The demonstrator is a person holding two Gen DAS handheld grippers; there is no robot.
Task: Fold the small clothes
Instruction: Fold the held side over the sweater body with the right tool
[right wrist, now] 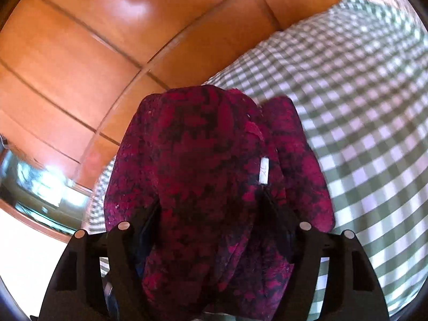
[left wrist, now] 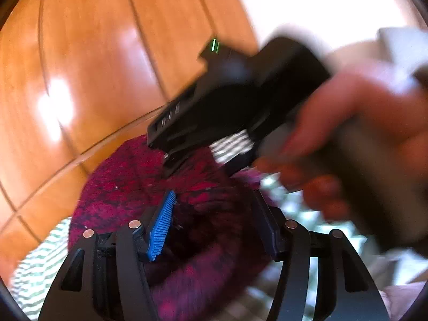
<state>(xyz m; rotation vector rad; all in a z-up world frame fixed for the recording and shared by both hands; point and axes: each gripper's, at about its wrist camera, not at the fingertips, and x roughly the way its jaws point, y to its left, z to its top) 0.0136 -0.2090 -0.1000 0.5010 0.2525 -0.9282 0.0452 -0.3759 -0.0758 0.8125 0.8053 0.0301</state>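
A dark red and black patterned garment [left wrist: 128, 187] hangs in the air between both grippers. In the left wrist view my left gripper [left wrist: 214, 214] has the garment bunched between its fingers, the blue pad [left wrist: 161, 226] showing on the left one. The right gripper [left wrist: 171, 160], held by a hand [left wrist: 355, 139], grips the same garment just ahead, blurred by motion. In the right wrist view my right gripper [right wrist: 211, 214] is shut on the garment [right wrist: 203, 165], which drapes over and hides its fingertips. A small white size tag [right wrist: 264, 170] shows on the cloth.
A green and white checked cloth [right wrist: 361, 123] covers the surface below and to the right; a corner of it shows in the left wrist view [left wrist: 40, 262]. Orange-brown floor tiles [right wrist: 93, 40] lie beyond. A bright glass door or window [right wrist: 40, 184] is at the left.
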